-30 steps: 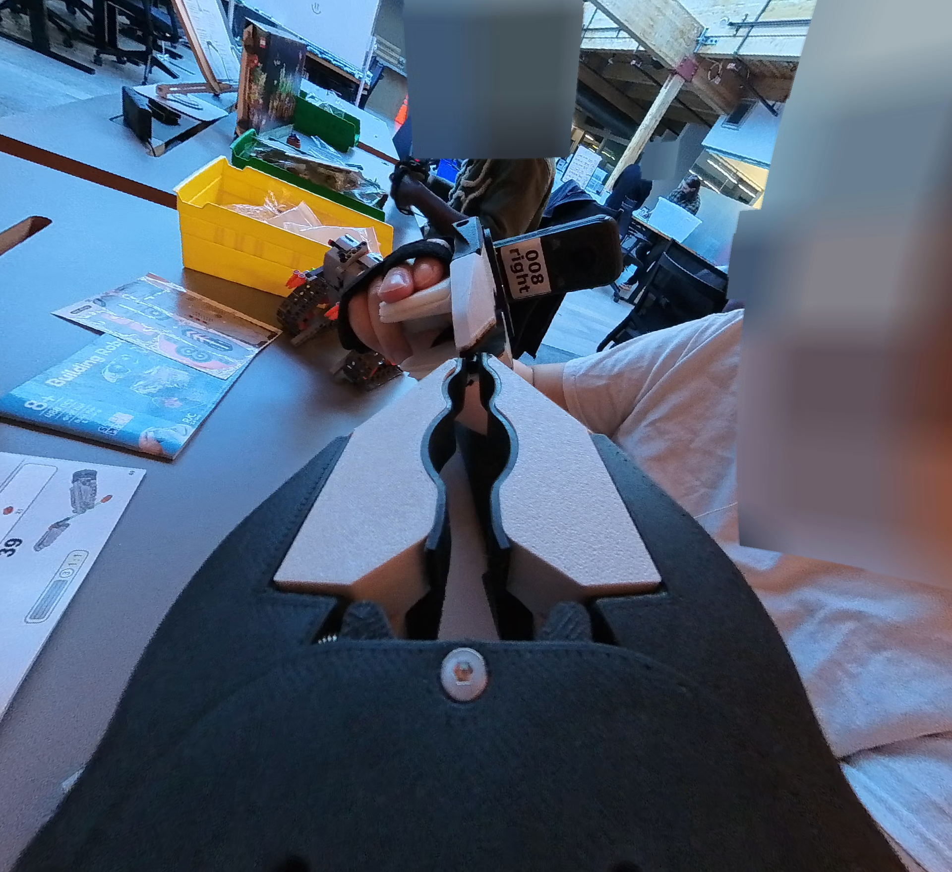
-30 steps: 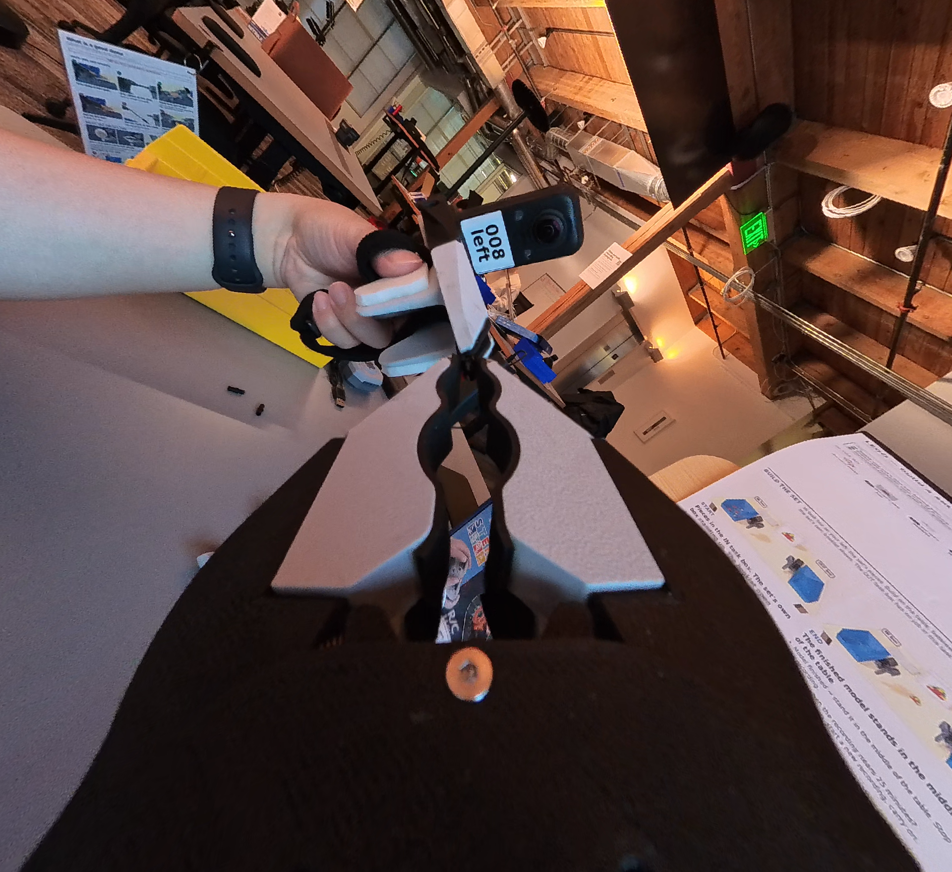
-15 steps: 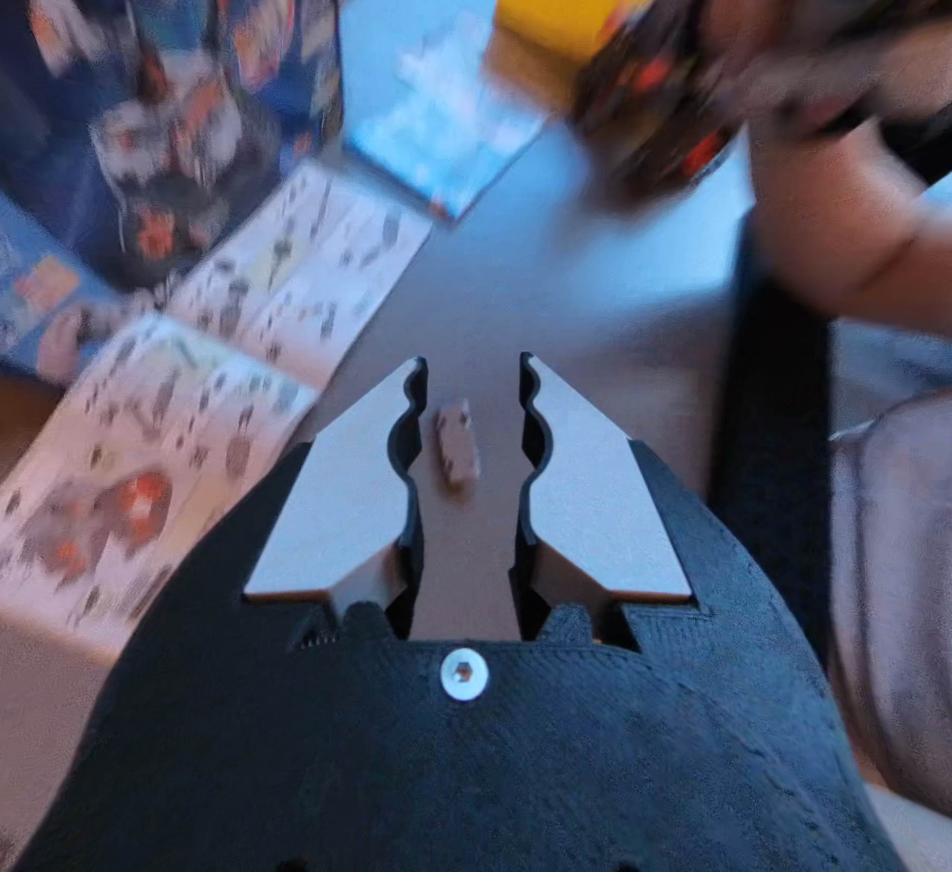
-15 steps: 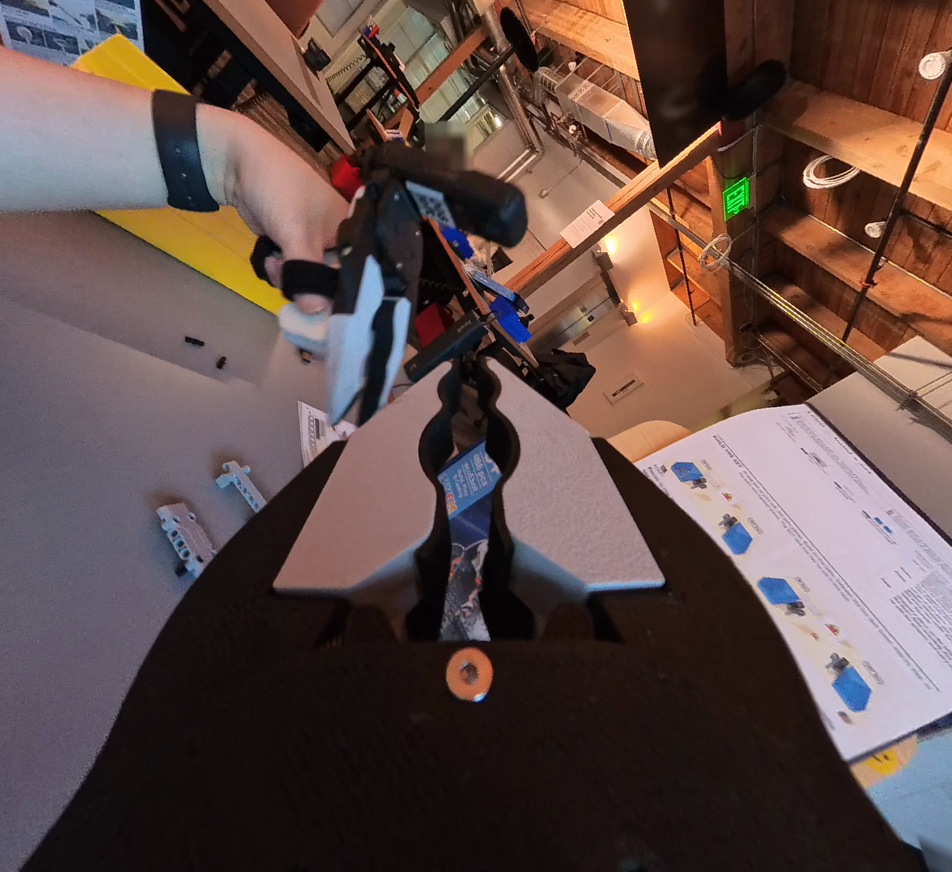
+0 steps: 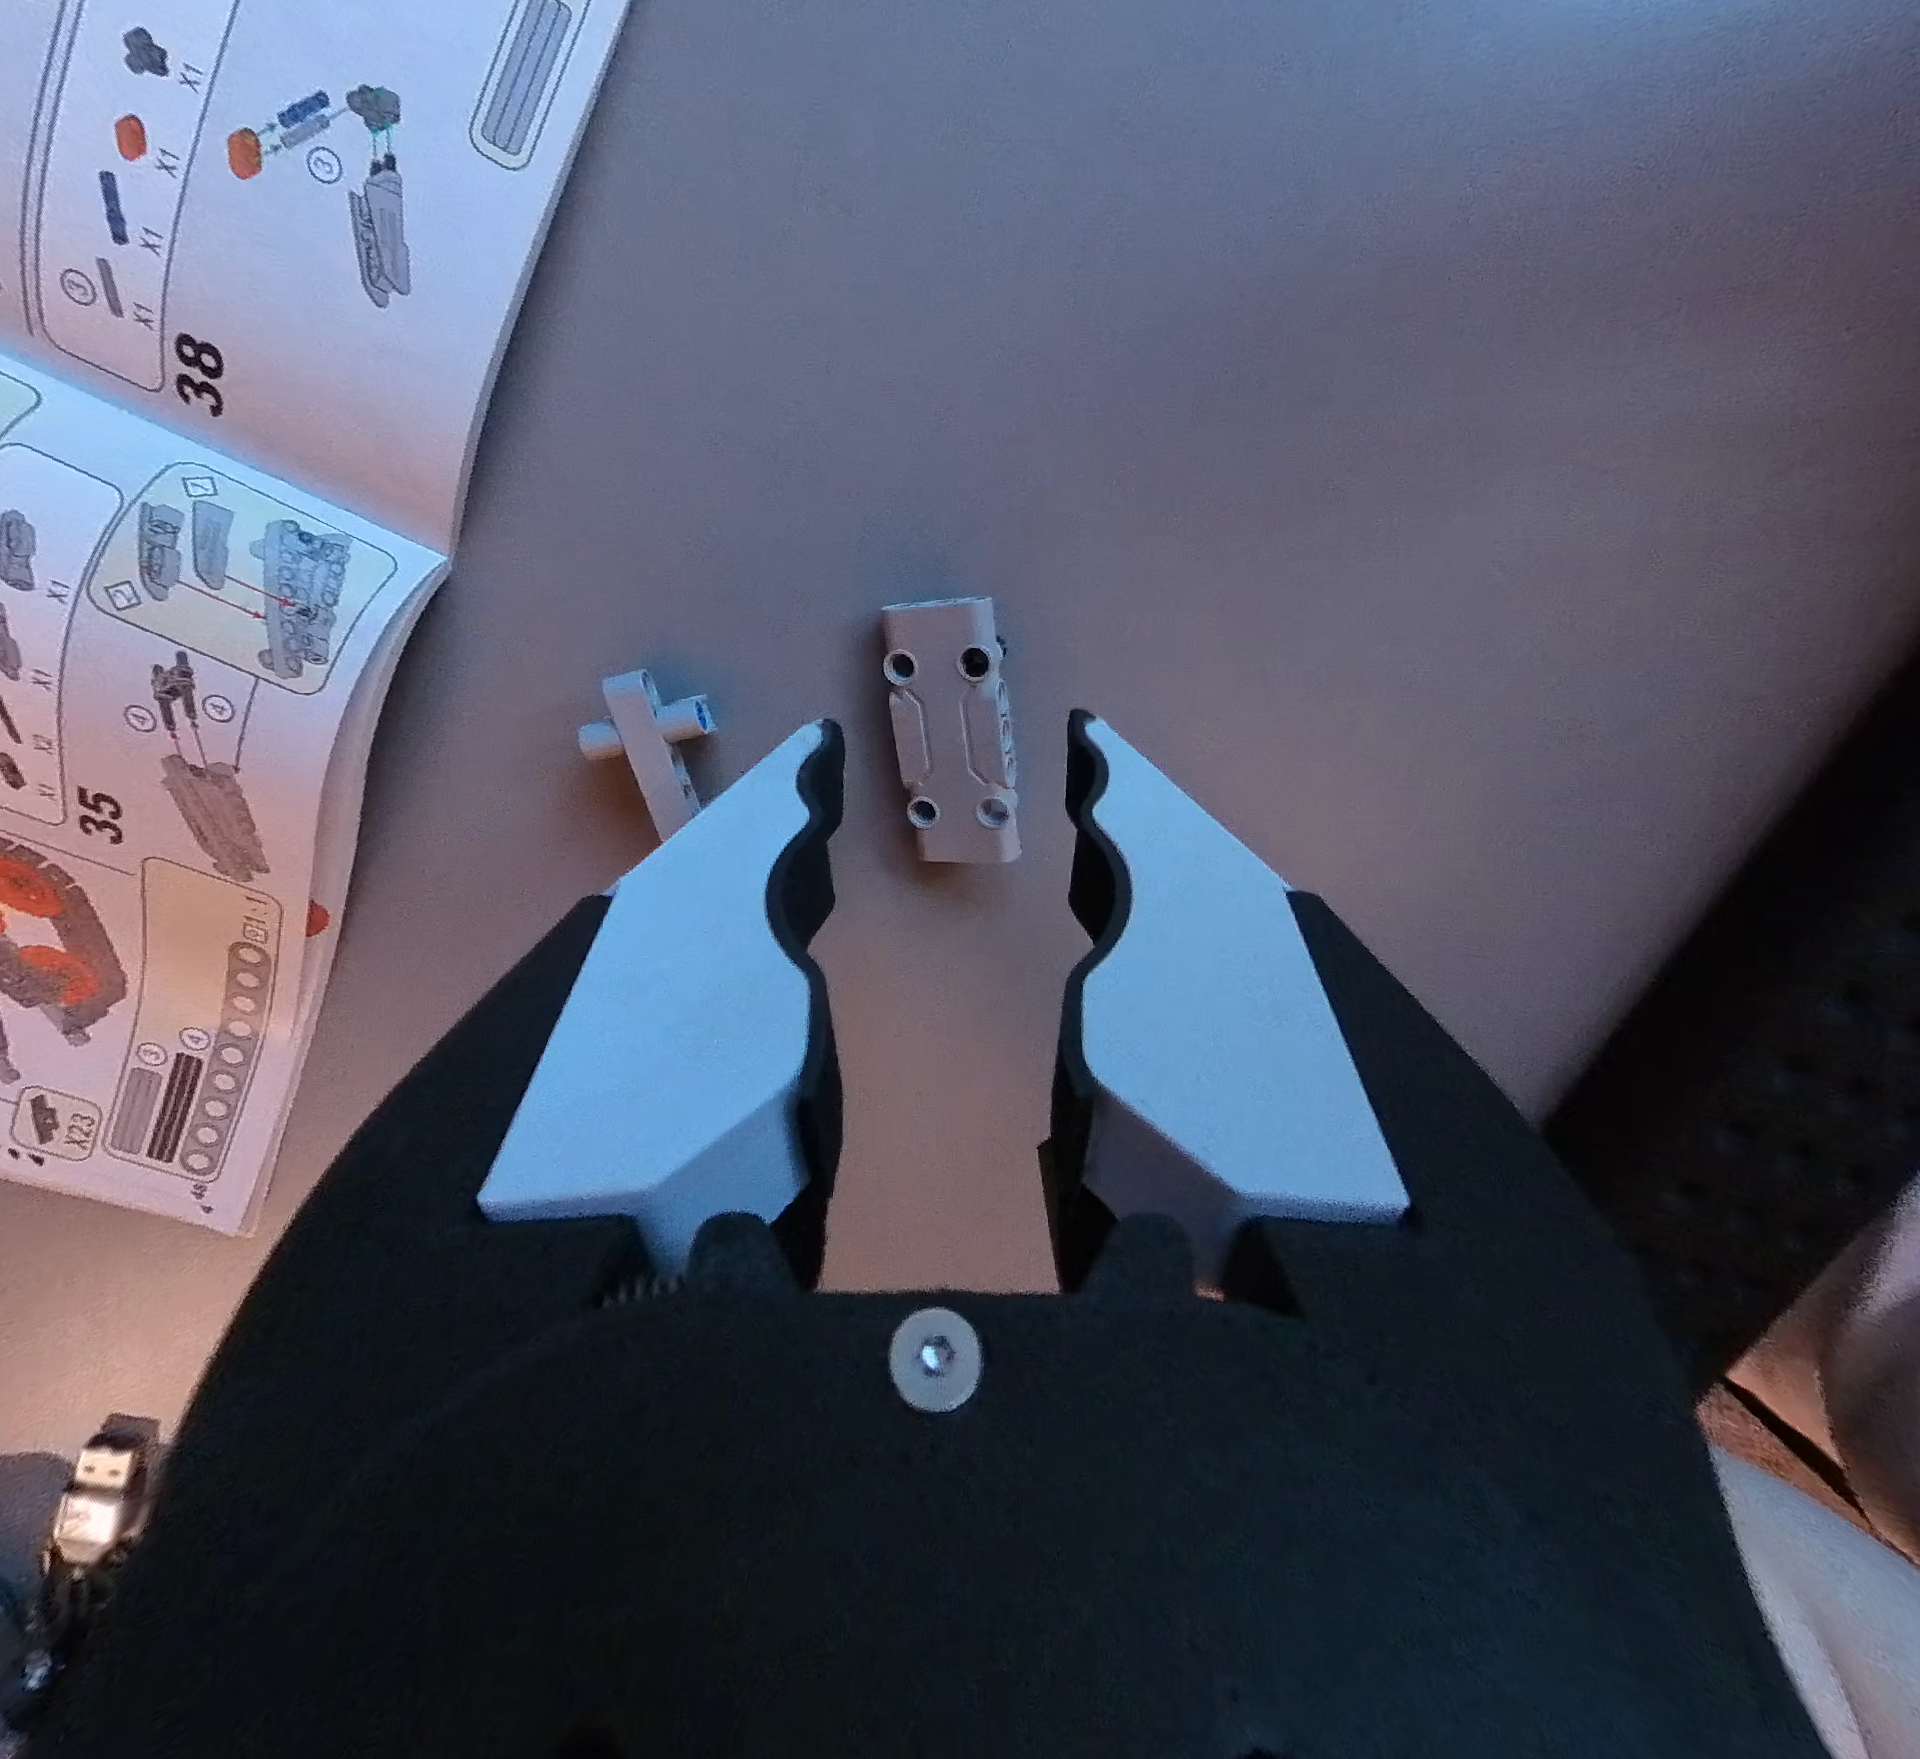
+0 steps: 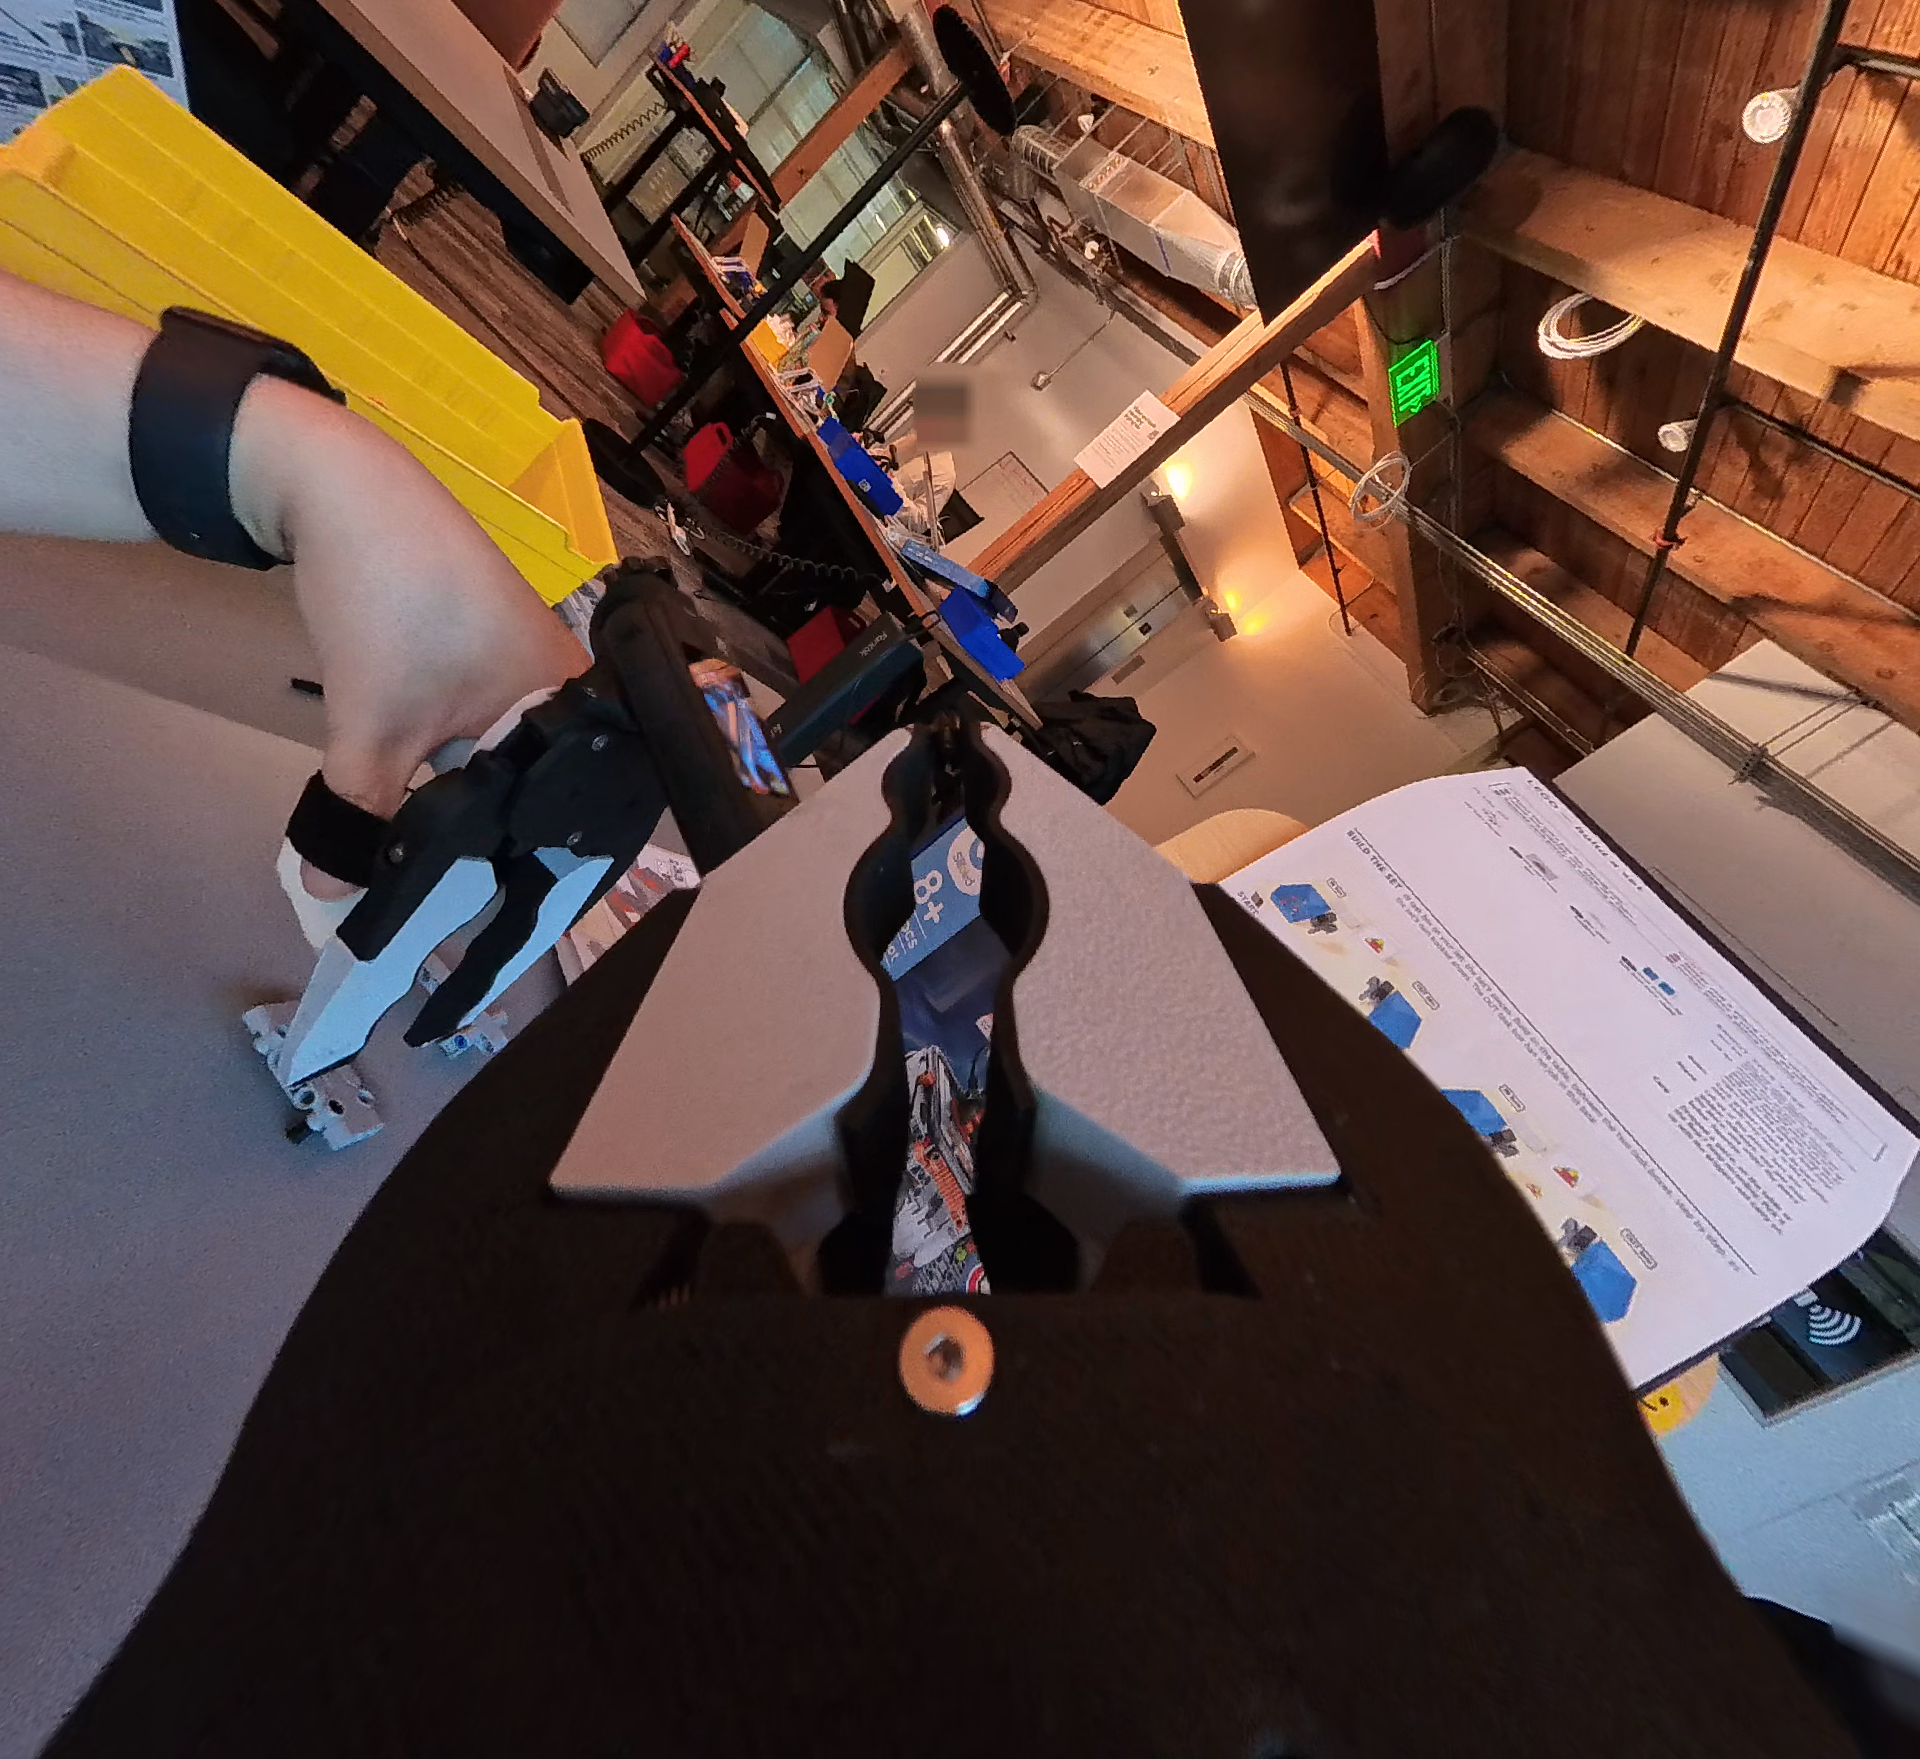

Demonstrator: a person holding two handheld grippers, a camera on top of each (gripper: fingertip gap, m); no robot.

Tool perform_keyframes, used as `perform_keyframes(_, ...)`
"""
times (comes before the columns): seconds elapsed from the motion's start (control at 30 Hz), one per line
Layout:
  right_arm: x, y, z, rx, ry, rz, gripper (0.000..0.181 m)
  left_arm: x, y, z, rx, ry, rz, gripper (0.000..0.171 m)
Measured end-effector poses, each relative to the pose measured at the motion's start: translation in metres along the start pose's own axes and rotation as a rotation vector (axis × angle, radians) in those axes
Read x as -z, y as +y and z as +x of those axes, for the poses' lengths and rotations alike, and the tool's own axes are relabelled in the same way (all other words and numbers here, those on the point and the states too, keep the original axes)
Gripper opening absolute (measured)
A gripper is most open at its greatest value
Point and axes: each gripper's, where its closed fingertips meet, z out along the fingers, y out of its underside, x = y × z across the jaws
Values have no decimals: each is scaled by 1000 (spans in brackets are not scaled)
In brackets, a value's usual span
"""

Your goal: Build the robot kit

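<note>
Looking down your left gripper, you've got the fingers spread apart over the grey table, and a small pale grey panel piece with four holes lies flat right between the tips, a gap on each side, so nothing's pinched. Just to its left in the frame there's a light grey cross-shaped connector, partly tucked behind your left finger. An open instruction booklet fills the left edge and upper left of that view.

Your right gripper is a different story: fingers pressed together with nothing between them, pointed up and away from the table, toward the wooden ceiling beams. Through the slit between them you can see a bit of a blue printed box. On the left of that frame your hand, with a black wristband, holds the left gripper tips-down just over the pale pieces on the tabletop. A yellow bin sits behind your wrist at upper left, and a white printed sheet lies on the right side.
</note>
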Motion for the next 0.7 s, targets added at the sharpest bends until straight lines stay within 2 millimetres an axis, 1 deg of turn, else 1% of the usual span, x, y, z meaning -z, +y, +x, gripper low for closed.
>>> perform_keyframes(0.07,0,-1,0,10,3,-3,4,-3,0,-4,4,-5,5,42)
perform_keyframes(0.23,3,-5,5,25,27,-3,4,-13,3,0,19,60,1,39)
perform_keyframes(0.33,3,-5,6,20,28,0,4,-19,7,-3,9,42,-32,38)
perform_keyframes(0.43,3,-3,7,32,39,-4,4,-20,6,-4,11,31,-35,31)
perform_keyframes(0.47,3,-2,8,42,47,-9,4,-21,7,-5,6,27,-42,23)
perform_keyframes(0.57,2,1,8,67,55,-25,4,-20,8,-7,-13,28,-42,23)
perform_keyframes(0.63,3,2,10,88,74,-28,4,-12,2,-13,15,36,24,23)
perform_keyframes(0.67,5,1,14,102,103,-26,4,-2,-6,-15,55,69,102,23)
perform_keyframes(0.7,8,-1,20,117,145,-16,4,14,-17,-16,100,115,207,23)
